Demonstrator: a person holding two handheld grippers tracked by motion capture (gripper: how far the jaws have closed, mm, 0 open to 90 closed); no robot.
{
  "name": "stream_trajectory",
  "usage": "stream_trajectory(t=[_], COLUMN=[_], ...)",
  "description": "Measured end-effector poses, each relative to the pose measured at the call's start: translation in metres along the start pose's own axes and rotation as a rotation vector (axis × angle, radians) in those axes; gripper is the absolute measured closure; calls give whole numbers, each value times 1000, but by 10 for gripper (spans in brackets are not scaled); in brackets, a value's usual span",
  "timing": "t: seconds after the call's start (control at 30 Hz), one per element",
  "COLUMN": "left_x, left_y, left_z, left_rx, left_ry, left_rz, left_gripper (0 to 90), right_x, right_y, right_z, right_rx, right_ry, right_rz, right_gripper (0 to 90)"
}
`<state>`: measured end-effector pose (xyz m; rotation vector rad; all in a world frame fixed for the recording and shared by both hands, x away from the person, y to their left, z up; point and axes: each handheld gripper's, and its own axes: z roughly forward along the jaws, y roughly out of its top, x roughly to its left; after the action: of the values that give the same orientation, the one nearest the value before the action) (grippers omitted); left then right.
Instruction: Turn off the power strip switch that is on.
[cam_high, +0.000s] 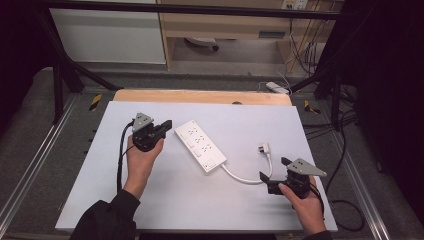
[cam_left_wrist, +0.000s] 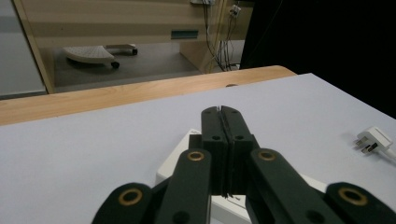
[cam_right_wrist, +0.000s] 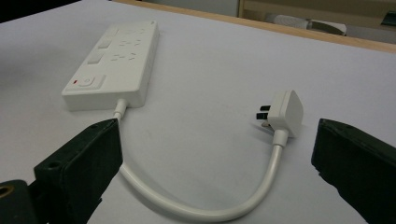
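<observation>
A white power strip (cam_high: 200, 145) lies diagonally in the middle of the white table (cam_high: 150, 200). Its short white cable (cam_high: 245, 179) curves to a white plug (cam_high: 264, 148) lying on its side. In the right gripper view the strip (cam_right_wrist: 114, 63), cable (cam_right_wrist: 196, 212) and plug (cam_right_wrist: 286, 112) lie ahead. My left gripper (cam_high: 165, 126) is shut with nothing in it, just left of the strip's far end; its jaws meet above the strip (cam_left_wrist: 180, 156), with the plug (cam_left_wrist: 373, 140) at right. My right gripper (cam_high: 274, 172) is open, its jaws spread either side of the cable loop (cam_right_wrist: 212, 154).
A wooden strip (cam_high: 200, 96) borders the table's far edge. Beyond it are a cabinet, a floor with a wheeled base (cam_left_wrist: 95, 52) and hanging cables (cam_high: 305, 50). A dark frame surrounds the table.
</observation>
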<state>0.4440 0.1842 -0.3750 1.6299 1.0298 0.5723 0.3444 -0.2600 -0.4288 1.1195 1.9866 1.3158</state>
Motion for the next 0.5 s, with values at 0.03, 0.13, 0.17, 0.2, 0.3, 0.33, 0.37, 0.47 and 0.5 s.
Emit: stream_trajectory(t=[0.03, 0.13, 0.17, 0.2, 0.3, 0.33, 0.37, 0.47, 0.5], left_x=[0, 0, 0, 0, 1, 2, 3, 5, 6], left_y=[0, 0, 1, 1, 1, 0, 0, -2, -3], left_z=[1, 4, 4, 5, 9, 10, 12, 16, 17], left_rx=[3, 9, 12, 15, 21, 26, 26, 39, 42], left_ry=[0, 2, 3, 4, 11, 12, 16, 24, 24], left_rz=[1, 13, 18, 20, 23, 24, 24, 24, 23], left_gripper=[900, 900, 900, 900, 900, 900, 900, 900, 900], right_x=[0, 0, 0, 0, 1, 1, 1, 0, 0], right_y=[0, 0, 0, 0, 0, 0, 0, 0, 0], right_z=[0, 0, 0, 0, 0, 0, 0, 0, 0], right_rx=[1, 2, 3, 2, 1, 1, 1, 2, 2], right_ry=[1, 2, 2, 3, 4, 4, 4, 5, 5], right_rz=[4, 3, -1, 1, 1, 1, 1, -1, -1], right_gripper=[23, 24, 24, 24, 24, 24, 24, 24, 24])
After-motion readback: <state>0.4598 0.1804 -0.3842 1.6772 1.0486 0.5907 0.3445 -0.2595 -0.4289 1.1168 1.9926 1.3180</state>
